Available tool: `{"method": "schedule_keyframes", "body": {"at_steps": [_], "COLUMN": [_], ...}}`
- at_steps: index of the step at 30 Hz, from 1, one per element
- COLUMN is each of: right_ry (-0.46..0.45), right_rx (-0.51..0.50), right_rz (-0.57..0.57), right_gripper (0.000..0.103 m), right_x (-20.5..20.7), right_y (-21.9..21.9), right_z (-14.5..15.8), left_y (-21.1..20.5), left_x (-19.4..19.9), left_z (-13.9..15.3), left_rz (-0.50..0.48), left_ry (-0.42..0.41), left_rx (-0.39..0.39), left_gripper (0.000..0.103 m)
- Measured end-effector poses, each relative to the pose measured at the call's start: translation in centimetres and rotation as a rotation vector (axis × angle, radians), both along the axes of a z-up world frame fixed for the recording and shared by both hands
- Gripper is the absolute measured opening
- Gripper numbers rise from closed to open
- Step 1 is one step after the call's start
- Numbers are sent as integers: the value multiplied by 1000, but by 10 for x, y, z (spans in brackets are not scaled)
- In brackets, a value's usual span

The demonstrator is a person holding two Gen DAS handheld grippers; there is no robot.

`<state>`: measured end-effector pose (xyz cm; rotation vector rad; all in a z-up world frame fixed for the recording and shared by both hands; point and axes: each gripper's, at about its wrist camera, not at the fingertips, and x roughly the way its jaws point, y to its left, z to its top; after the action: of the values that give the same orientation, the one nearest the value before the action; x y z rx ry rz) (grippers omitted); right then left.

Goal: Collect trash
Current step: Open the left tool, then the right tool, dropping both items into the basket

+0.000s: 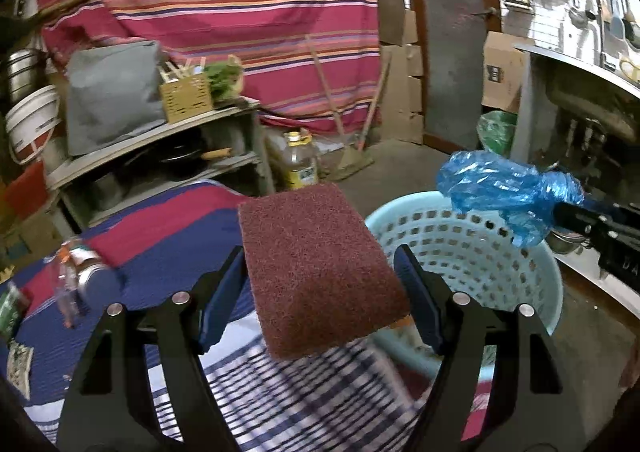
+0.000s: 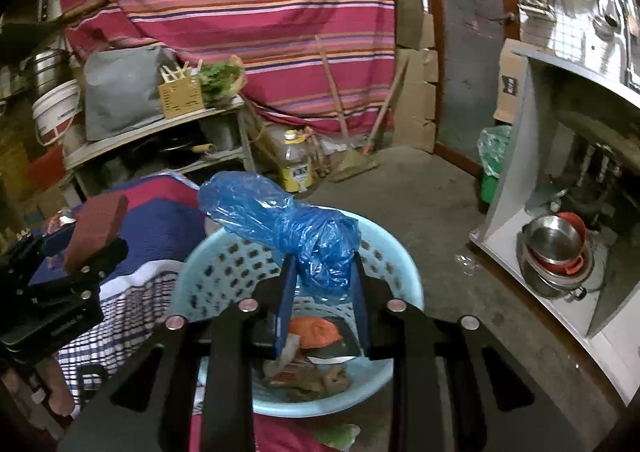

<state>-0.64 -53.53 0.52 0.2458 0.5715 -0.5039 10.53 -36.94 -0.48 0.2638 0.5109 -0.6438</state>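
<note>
Holding my right gripper (image 2: 322, 272) clamped on the crumpled blue plastic bag (image 2: 280, 220), I keep it above the pale blue perforated plastic basket (image 2: 404, 280) for a clean drop. My left gripper (image 1: 320, 288) pinches the maroon rectangular scouring pad (image 1: 316, 272) by its sides, with the basket just right of it.

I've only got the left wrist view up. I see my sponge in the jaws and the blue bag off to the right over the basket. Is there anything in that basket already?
Observer: Yes. The right wrist view looks down into the light blue basket; scraps lie on its bottom, one piece orange.
Operator: Is the bag really gripped, or just draped?
Observer: Gripped. The right gripper has the blue plastic bag bunched between its fingers, above the basket.
Operator: And my sponge, from the other side?
Observer: It shows an orange layer under the maroon scouring sponge, pinched edge-on by the left gripper, over the striped cloth beside the basket, not over it.
</note>
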Motion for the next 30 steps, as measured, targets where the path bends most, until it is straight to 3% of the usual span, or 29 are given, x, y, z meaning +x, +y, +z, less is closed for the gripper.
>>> {"method": "schedule_keyframes", "body": {"at_steps": [9,16,26,30], "right_ry": [6,7,15,24], "right_rx": [32,34,28,29], "right_rz": [-44,-43,-29,-16], "right_gripper": [27,27,27,27], "right_x": [-9,-8,-2,5], "right_y": [-37,-42,-40,-32], "right_z": [-11,-13,-15,-19], "left_y": [-59,-73,-54,-31], "left_x": [-4,8,18,23], "left_z": [-17,-21,-10,-7], "left_rz": [-86,-106,-51,-3], "left_ry": [26,77,76,69], "left_rx": [5,0,-34,-45], "left_gripper": [73,75,96,97]}}
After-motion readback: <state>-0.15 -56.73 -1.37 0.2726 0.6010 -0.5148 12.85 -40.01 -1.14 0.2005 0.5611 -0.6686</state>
